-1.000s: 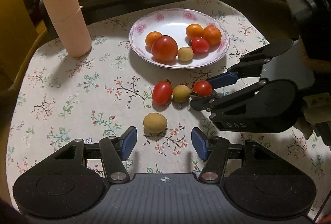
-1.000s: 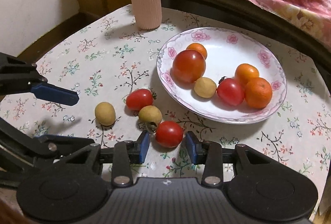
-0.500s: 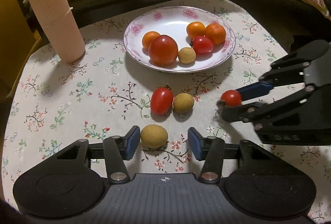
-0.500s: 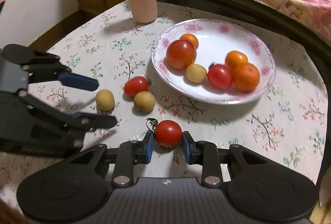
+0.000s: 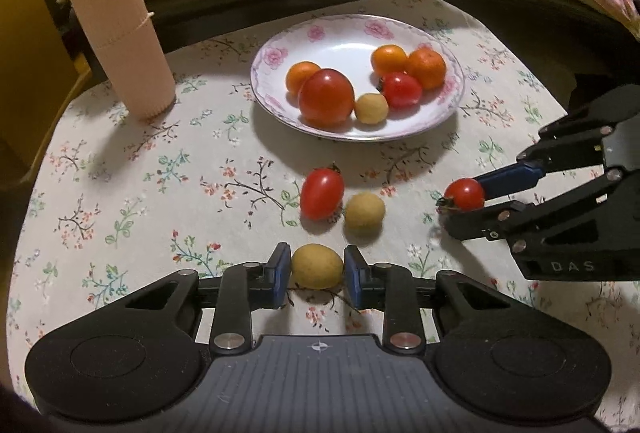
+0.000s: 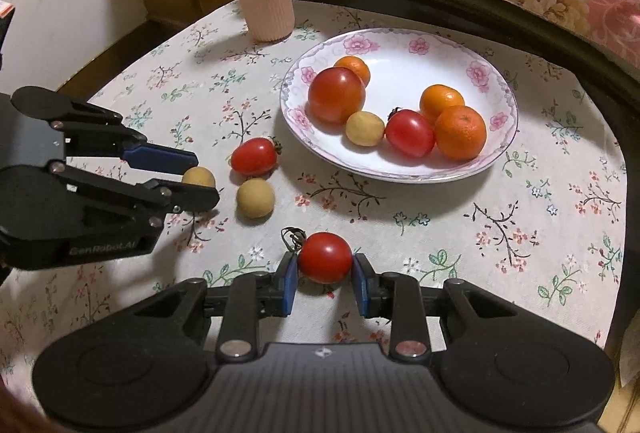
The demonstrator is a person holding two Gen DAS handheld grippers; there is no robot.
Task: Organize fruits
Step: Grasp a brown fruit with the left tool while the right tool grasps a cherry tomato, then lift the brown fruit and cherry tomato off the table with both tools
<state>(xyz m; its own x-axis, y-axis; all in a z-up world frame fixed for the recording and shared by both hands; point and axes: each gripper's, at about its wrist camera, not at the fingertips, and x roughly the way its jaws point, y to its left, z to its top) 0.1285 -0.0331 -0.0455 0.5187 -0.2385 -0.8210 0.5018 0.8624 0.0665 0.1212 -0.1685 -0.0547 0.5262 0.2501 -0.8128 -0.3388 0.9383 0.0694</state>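
The left gripper (image 5: 317, 270) has its fingers closed on a yellow fruit (image 5: 317, 266) low over the table (image 5: 120, 169); the right gripper (image 6: 325, 270) grips a tomato (image 6: 325, 257). Both fruits are round and smooth, so a hard squeeze or a quick swing toward the plate (image 6: 496, 153) could pop them loose. Only the right view shows the tomato's dry stem; only the left shows the tomato clear of the cloth.

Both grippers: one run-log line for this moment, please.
left gripper: shut on yellow fruit | right gripper: shut on cherry tomato | plate: six fruits | tablecloth: two loose
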